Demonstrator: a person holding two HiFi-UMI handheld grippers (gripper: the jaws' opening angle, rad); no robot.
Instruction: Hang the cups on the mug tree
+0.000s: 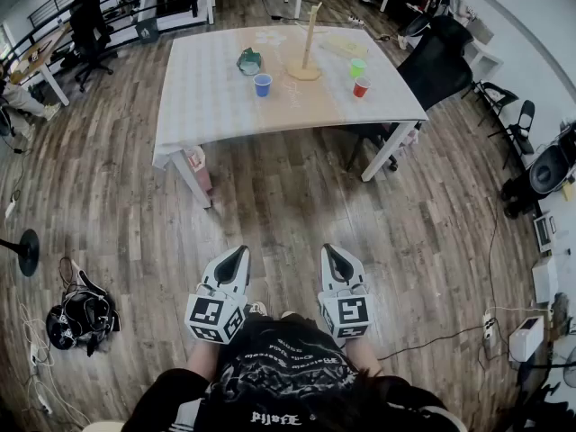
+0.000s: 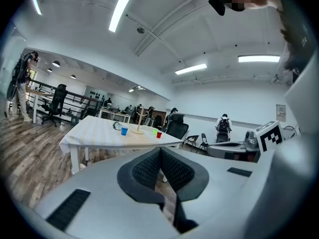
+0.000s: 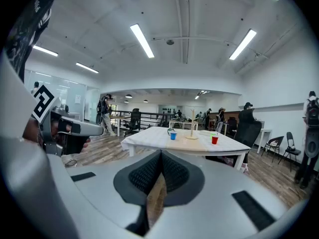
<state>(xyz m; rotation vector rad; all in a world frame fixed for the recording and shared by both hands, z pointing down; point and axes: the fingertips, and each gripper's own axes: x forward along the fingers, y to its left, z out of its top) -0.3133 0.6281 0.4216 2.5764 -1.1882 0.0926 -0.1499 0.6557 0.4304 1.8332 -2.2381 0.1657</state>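
Grippers are closed tight and empty: left gripper [image 1: 240, 252] and right gripper [image 1: 328, 251], side by side low over the wood-plank floor [image 1: 288, 205]. Well ahead, the white-clothed tabletop [image 1: 207, 97] carries a slim wooden mug tree [image 1: 309, 34] on a round base, with a blue cup [image 1: 262, 85], red cup [image 1: 361, 87] and green cup [image 1: 357, 67] near it.

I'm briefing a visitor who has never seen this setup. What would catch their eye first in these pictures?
First, the two grippers low in the head view: the left gripper and right gripper, both shut and empty, well short of the table. Next, on that white-covered table, the wooden mug tree stands with no cup on it, and a blue cup, a green cup and a red cup stand around it.
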